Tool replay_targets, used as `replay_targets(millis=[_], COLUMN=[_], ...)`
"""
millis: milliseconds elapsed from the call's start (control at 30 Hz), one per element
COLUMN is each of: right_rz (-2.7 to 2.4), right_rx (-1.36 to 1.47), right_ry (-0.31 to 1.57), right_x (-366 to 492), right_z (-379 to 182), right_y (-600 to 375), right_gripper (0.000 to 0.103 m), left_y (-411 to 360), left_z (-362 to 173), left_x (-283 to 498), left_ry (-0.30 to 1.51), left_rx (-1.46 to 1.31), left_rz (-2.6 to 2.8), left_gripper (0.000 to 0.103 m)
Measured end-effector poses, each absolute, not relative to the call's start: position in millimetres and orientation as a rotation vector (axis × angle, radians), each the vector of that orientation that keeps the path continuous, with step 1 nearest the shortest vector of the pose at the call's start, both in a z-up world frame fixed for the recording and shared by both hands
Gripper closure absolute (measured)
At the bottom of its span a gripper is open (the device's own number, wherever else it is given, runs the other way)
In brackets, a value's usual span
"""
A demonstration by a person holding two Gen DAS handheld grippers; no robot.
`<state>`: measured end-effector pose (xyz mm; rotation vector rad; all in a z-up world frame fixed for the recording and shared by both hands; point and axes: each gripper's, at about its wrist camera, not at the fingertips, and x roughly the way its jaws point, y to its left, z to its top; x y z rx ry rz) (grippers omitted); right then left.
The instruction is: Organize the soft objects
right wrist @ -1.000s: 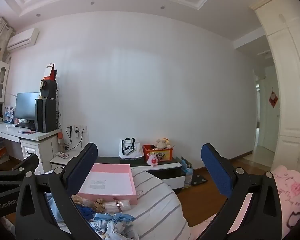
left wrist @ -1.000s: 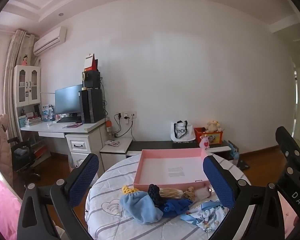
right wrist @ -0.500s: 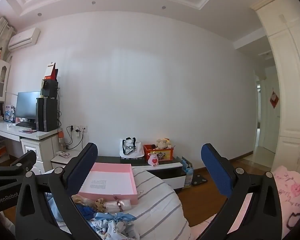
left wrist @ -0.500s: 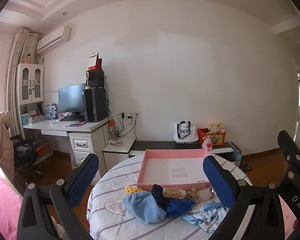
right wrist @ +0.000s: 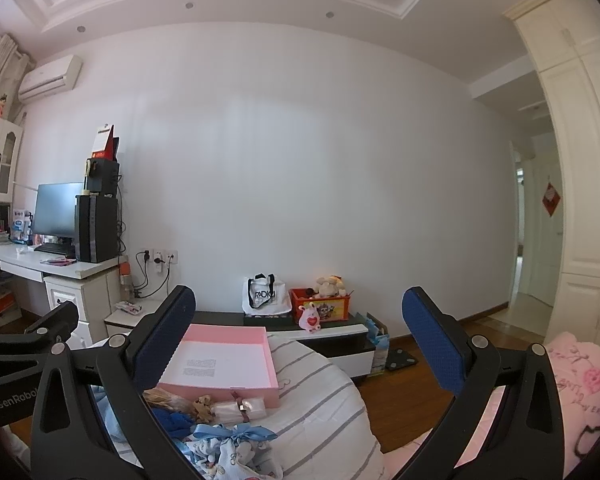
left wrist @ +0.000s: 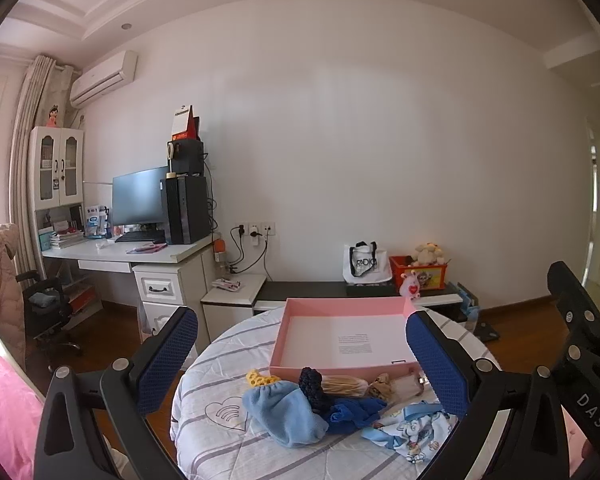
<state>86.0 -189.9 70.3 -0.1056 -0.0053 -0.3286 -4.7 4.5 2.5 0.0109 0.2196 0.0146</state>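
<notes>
We list: matt pink cardboard box [left wrist: 346, 346]; fleecy light-blue cloth [left wrist: 284, 414]; knitted navy piece [left wrist: 314, 384]; satin blue ribbon [right wrist: 236, 434] on printed cotton; striped quilted tablecloth [left wrist: 220, 364]; left gripper [left wrist: 300, 364], matt black plastic with textured blue pads [left wrist: 168, 356].

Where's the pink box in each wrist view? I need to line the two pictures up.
Left wrist: pink box sits lower centre, between the open tongs, just behind the soft pile.
Right wrist: pink box lies lower left, beside the left pad.
Shared landmark: the white tote bag against the wall.
</notes>
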Motion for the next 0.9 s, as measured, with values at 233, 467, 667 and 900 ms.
replay_targets(millis=[233,467,667,900], right_rz=[-0.325,-0.325,-0.325,-0.324], right_rx=[-0.104,-0.104,-0.104,-0.103], right_ry=[-0.002,-0.003,-0.003,-0.003], right_x=[85.5,84.5,84.7,84.6], right_z=[71.0,71.6,71.8,71.5], right_y=[-189.9,-189.4,-189.5,-189.1], right_gripper=[0.000,0.000,0.000,0.000], left_y=[4.8,5.8,4.4,4.6], left_z=[2.1,2.4,1.6,1.8], left_x=[-4.1,-3.7,-4.0,-5.4], left_ry=[0.220,0.220,0.218,0.213], left_rx=[0.012,0.012,0.014,0.015], left_rz=[0.018,0.018,0.022,0.027], left_gripper=[0.000,0.000,0.000,0.000])
